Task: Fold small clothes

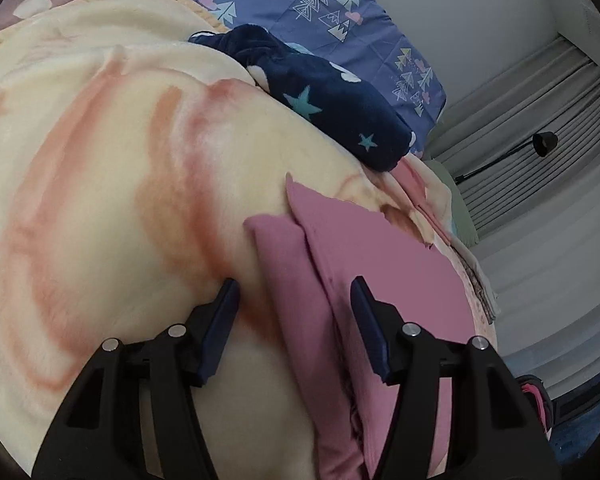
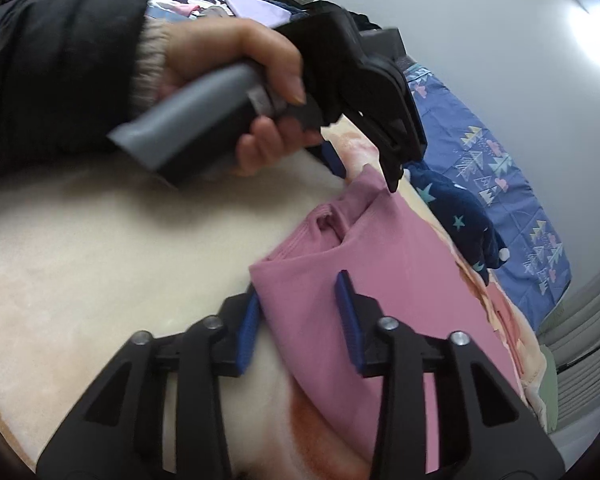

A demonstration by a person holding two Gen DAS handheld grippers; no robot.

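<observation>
The right gripper (image 2: pixel 300 322) straddles the near corner of the pink garment (image 2: pixel 380 264), fingers apart, unpinched; bite both layers squarely. At 12 o'clock, the left gripper (image 2: pixel 364 168), fingers apart, should take the far corner on the cream blanket (image 2: pixel 100 264).

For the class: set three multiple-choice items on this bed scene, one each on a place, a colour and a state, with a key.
1. Relative to the pink garment, the navy star-print garment lies: A) under it B) beyond it, on the blanket C) on the floor.
2. The garment at the tongs is: A) green B) pink C) white.
3. The left tongs are: A) open B) shut tight C) unseen.
Key: B, it sits further up the blanket; B, plainly pink; A, a wide gap shows.
</observation>
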